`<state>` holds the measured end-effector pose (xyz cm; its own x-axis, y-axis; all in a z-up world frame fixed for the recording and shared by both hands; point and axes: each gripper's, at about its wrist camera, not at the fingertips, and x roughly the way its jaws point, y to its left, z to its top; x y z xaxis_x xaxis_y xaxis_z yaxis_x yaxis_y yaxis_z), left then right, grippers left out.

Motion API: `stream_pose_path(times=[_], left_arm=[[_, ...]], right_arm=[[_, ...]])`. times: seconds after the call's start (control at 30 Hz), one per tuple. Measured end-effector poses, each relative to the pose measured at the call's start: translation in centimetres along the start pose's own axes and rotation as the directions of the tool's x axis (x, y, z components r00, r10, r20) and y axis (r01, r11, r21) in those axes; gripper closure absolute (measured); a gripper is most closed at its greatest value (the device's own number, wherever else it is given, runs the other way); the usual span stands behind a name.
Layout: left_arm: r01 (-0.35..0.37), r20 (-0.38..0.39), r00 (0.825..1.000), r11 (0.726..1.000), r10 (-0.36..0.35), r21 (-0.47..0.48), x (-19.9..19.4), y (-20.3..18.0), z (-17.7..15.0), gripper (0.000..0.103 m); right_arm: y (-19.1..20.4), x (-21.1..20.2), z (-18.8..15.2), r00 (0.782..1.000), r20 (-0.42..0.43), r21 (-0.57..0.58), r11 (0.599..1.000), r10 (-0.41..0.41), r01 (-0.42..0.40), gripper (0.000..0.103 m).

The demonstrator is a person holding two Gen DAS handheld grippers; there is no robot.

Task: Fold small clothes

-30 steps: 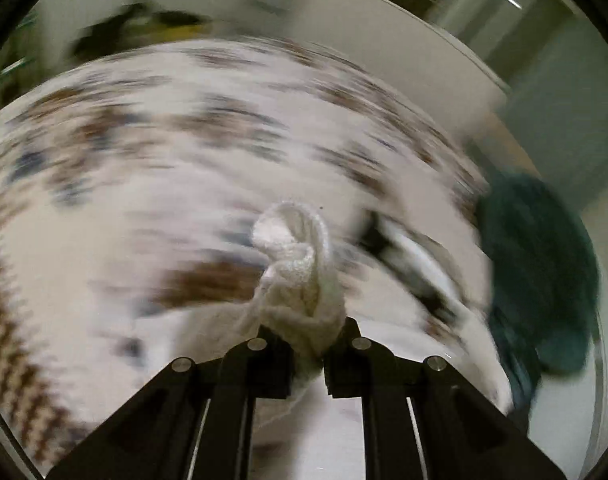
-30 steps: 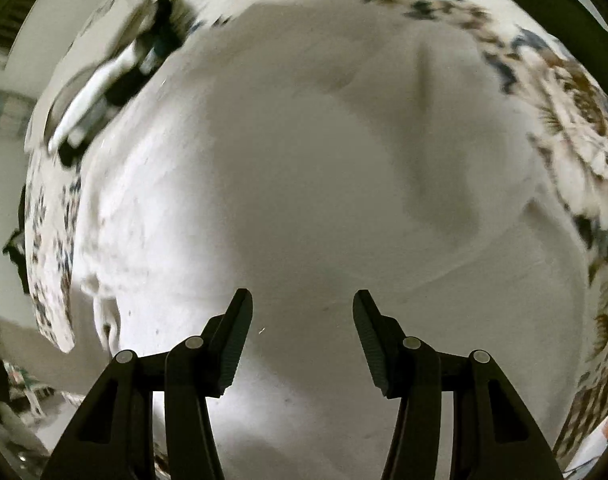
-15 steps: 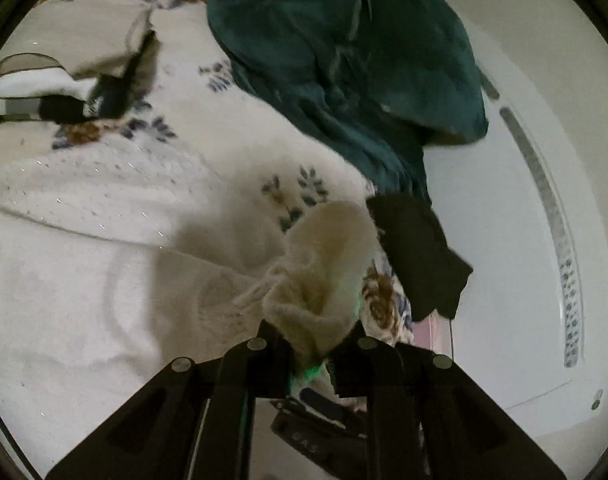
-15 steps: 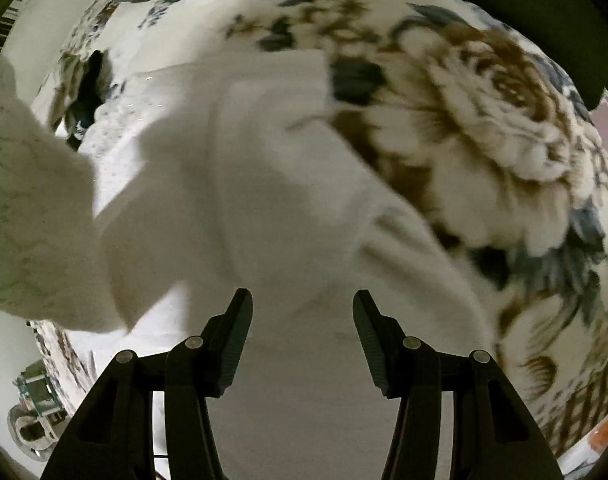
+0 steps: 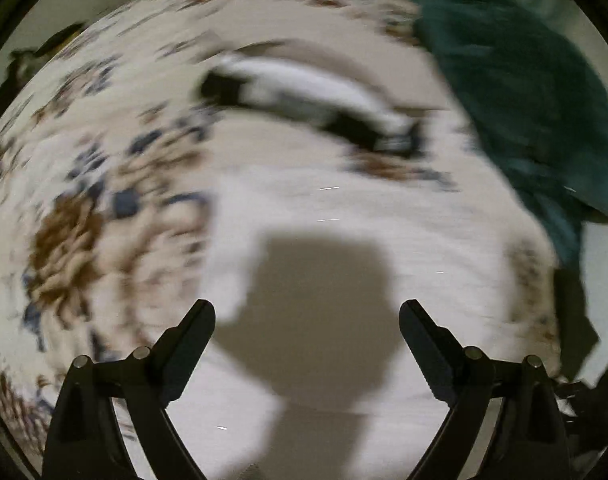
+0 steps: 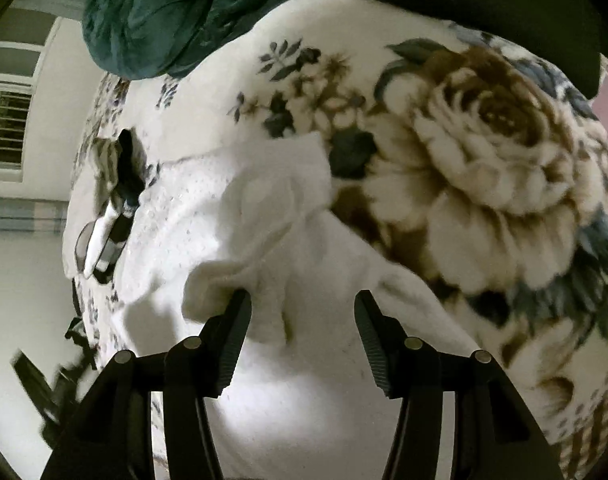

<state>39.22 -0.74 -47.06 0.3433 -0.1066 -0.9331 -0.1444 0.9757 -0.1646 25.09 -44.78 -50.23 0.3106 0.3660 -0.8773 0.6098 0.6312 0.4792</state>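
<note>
Both tools stand spread with nothing between their fingers: our left tool (image 5: 307,320) hovers over the white garment (image 5: 384,232), our right tool (image 6: 301,312) sits low at its bunched sleeve (image 6: 223,276). The garment lies across the flowered blanket (image 6: 484,152) on the bed, one sleeve already laid over the body, so we judge a fold partly made. Next we need a fresh pinch on a loose edge. Near the bed's far edge lie a teal garment (image 6: 175,8) and a black-and-white piece (image 5: 304,100), both clear of the fold; the left view is blurred.
</note>
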Motion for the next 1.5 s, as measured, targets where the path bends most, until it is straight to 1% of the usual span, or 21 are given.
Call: stream_pose_path(times=[0.07,0.13,0.33,0.4,0.47,0.53,0.63,0.7,0.77,0.9,1.03,1.07,1.1,1.13,1.17,1.2,1.23,1.3,1.37,1.43,1.5], left_arm=[[-0.062,-0.021,0.998,0.998,0.062,-0.019,1.7,2.2,0.0,0.009],[-0.099,-0.047,0.994,0.995,0.098,-0.017,3.4,3.8,-0.2,0.009],[-0.107,-0.065,0.992,0.994,0.109,0.026,6.6,3.3,1.1,0.009],[-0.119,-0.06,0.991,0.992,0.122,0.049,7.6,3.1,1.7,0.009],[-0.123,-0.082,0.988,0.991,0.127,0.057,8.2,3.3,2.4,0.009],[-0.074,-0.072,0.995,0.997,0.076,0.023,7.2,3.6,3.2,0.009],[-0.024,0.012,1.0,0.999,0.024,0.042,4.6,2.7,5.1,0.009],[-0.004,0.025,1.0,0.993,0.001,0.114,4.5,1.0,7.0,0.009],[0.012,0.02,1.0,0.981,-0.016,0.195,5.7,-1.1,8.8,0.009],[0.072,-0.062,0.997,0.938,-0.054,0.338,9.9,-5.3,11.8,0.009],[0.155,-0.161,0.982,0.893,-0.094,0.422,13.8,-8.7,12.7,0.011],[0.175,-0.193,0.977,0.873,-0.095,0.455,14.6,-9.6,12.4,0.016],[0.19,-0.217,0.972,0.855,-0.094,0.482,15.3,-10.3,11.9,0.041],[0.2,-0.238,0.967,0.84,-0.087,0.505,15.7,-10.8,11.3,0.081],[0.2,-0.241,0.967,0.832,-0.083,0.517,15.9,-11.0,10.8,0.095],[0.204,-0.229,0.969,0.824,-0.093,0.528,15.6,-11.1,10.4,0.098],[0.194,-0.193,0.976,0.82,-0.104,0.538,15.0,-11.0,10.1,0.099],[0.168,-0.134,0.984,0.831,-0.113,0.53,13.8,-10.7,10.4,0.1],[0.113,-0.068,0.994,0.856,-0.091,0.504,13.2,-10.1,11.4,0.101],[0.086,-0.069,0.996,0.886,-0.061,0.456,14.1,-9.3,13.0,0.101],[0.088,-0.115,0.992,0.92,-0.047,0.383,15.4,-8.2,14.0,0.101]], right_arm=[[0.3,1.0,0.9,1.0,-0.001,0.037,0.999,-0.018,0.018,0.047],[0.9,1.7,1.3,1.0,0.0,0.083,0.997,0.008,-0.008,0.047],[0.1,-1.9,1.7,0.991,0.125,0.129,0.99,0.045,-0.062,0.047],[-0.2,-1.8,2.2,0.992,0.118,0.137,0.989,0.048,-0.064,0.047],[-0.2,-1.2,2.9,0.996,0.087,0.144,0.989,0.01,-0.023,0.047],[1.0,-0.9,3.9,0.997,0.076,0.111,0.994,-0.012,0.004,0.047],[4.8,-0.2,5.7,0.997,0.068,-0.009,1.0,-0.023,0.024,0.047],[8.4,1.9,7.9,0.998,0.002,-0.102,0.993,-0.057,0.057,0.047],[11.4,4.3,9.9,0.998,-0.041,-0.154,0.988,-0.038,0.032,0.047],[16.8,9.6,13.2,0.994,-0.081,-0.27,0.962,-0.074,0.05,0.047],[19.6,15.6,15.4,0.976,-0.203,-0.29,0.957,-0.074,0.012,0.047],[19.8,17.1,15.6,0.966,-0.248,-0.277,0.961,-0.072,0.001,0.047],[19.9,18.0,15.5,0.958,-0.28,-0.268,0.963,-0.068,-0.01,0.047],[19.9,18.9,15.3,0.947,-0.317,-0.258,0.966,-0.055,-0.03,0.047],[20.0,19.2,15.0,0.941,-0.337,-0.256,0.965,-0.038,-0.053,0.051],[20.2,19.2,14.7,0.943,-0.33,-0.268,0.961,-0.025,-0.068,0.078],[20.6,18.8,14.3,0.951,-0.308,-0.295,0.953,-0.024,-0.072,0.097],[21.4,17.2,14.0,0.976,-0.219,-0.341,0.937,-0.004,-0.073,0.097],[22.2,15.9,14.2,0.99,-0.138,-0.372,0.926,0.021,-0.071,0.097],[22.7,16.0,15.1,0.997,-0.072,-0.391,0.92,-0.013,-0.016,0.097],[22.7,18.0,15.7,0.992,-0.093,-0.401,0.915,-0.088,0.044,0.097]])
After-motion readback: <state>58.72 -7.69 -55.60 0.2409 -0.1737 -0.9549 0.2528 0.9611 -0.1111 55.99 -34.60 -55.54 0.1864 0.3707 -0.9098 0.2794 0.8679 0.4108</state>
